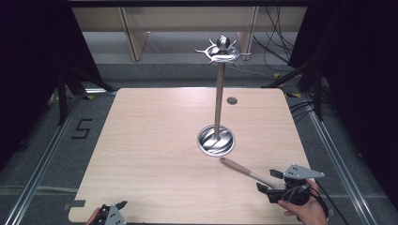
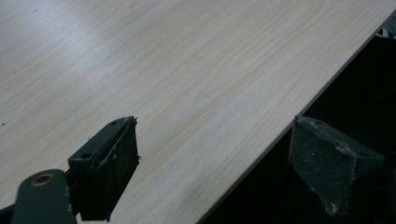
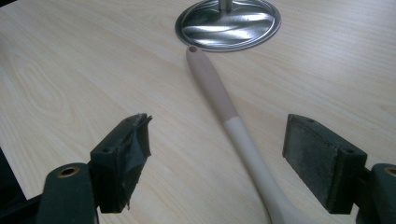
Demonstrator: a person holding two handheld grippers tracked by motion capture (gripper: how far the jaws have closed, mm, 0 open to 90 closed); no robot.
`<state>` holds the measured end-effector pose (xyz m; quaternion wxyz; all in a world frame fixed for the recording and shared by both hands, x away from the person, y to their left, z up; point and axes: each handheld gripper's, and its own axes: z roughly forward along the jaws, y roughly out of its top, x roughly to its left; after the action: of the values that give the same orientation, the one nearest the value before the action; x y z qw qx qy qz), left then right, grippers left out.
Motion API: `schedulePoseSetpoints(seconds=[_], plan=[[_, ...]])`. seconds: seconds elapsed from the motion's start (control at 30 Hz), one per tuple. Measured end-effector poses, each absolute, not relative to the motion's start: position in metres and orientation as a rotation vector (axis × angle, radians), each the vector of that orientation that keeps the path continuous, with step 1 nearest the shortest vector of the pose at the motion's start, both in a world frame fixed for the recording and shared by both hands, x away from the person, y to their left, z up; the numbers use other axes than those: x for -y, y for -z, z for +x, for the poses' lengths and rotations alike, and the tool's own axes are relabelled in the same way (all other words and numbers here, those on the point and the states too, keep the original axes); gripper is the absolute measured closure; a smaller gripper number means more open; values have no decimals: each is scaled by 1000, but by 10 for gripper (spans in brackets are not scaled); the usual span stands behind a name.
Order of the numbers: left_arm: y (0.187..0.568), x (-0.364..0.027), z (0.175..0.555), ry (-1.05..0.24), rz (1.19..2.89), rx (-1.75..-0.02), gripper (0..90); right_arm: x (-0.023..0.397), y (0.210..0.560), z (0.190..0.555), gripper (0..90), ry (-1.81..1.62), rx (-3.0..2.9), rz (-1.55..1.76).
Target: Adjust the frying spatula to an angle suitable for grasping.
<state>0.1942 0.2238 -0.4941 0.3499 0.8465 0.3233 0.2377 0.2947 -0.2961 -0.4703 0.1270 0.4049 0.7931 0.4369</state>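
At table's near right edge, right gripper [image 3: 217, 154] gapes wide astride the utensil handle [image 3: 219, 100], gripping nothing; off-centre closing could roll it away.

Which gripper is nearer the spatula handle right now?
Right. The right gripper is open with the spatula handle lying between its jaws; the left gripper sits far off at the table's near left corner.
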Motion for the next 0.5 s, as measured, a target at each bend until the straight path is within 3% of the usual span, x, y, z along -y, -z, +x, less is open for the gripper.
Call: schedulePoseSetpoints(seconds=[0.5], plan=[[495,-224,194,-610,2193,-836,151,294,466,300,251,-1230,-2343,1113]])
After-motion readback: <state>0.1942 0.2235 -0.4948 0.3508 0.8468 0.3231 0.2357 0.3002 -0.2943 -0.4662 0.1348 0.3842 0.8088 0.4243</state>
